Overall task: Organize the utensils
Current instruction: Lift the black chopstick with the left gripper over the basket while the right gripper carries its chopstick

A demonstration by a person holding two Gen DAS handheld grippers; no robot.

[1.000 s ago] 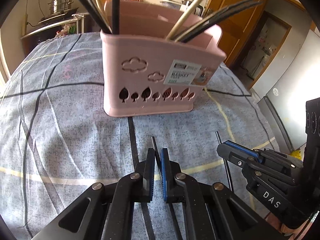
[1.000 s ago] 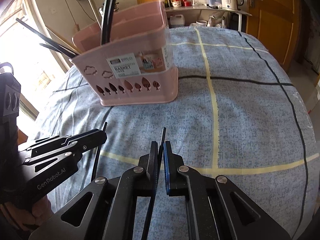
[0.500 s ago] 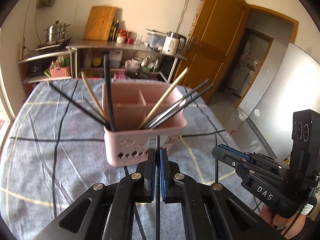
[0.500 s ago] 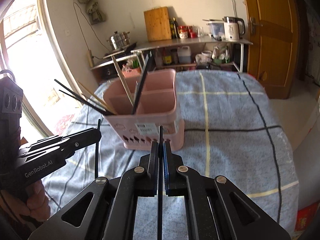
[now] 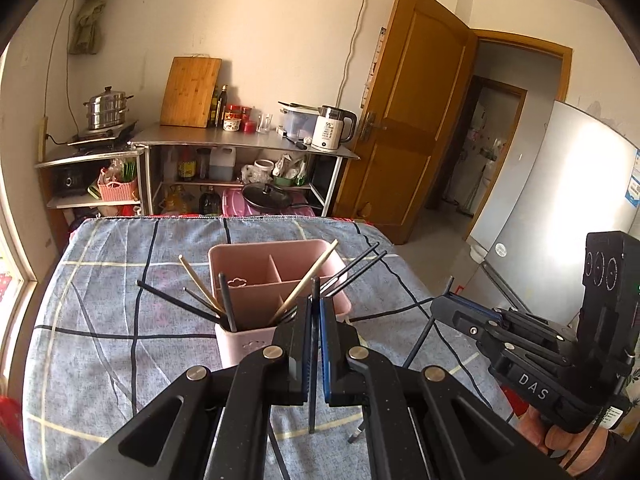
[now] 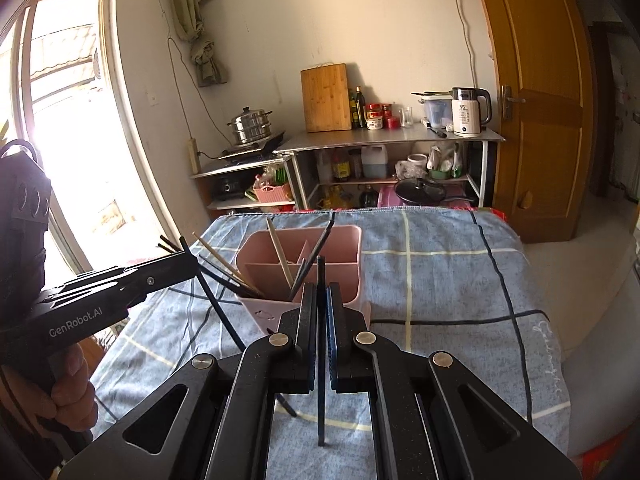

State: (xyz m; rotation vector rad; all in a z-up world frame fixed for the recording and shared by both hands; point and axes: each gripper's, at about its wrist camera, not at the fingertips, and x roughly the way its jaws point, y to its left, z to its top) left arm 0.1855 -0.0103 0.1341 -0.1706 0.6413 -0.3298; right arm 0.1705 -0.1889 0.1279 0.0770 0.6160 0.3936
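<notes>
Transfer step in hand: left gripper (image 5: 315,312) and right gripper (image 6: 321,300) each pinch one black chopstick (image 5: 312,380), raised above the pink caddy (image 5: 276,276) mid-surface. Next: lower each tip into a compartment, then release.

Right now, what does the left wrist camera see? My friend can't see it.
The left gripper, shut on a black chopstick, is above a pink utensil basket with chopsticks inside. The right gripper grips another black chopstick beside it.

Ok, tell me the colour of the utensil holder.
Pink utensil holder, with small cut-out shapes in its front wall; clearest in the left wrist view.
</notes>
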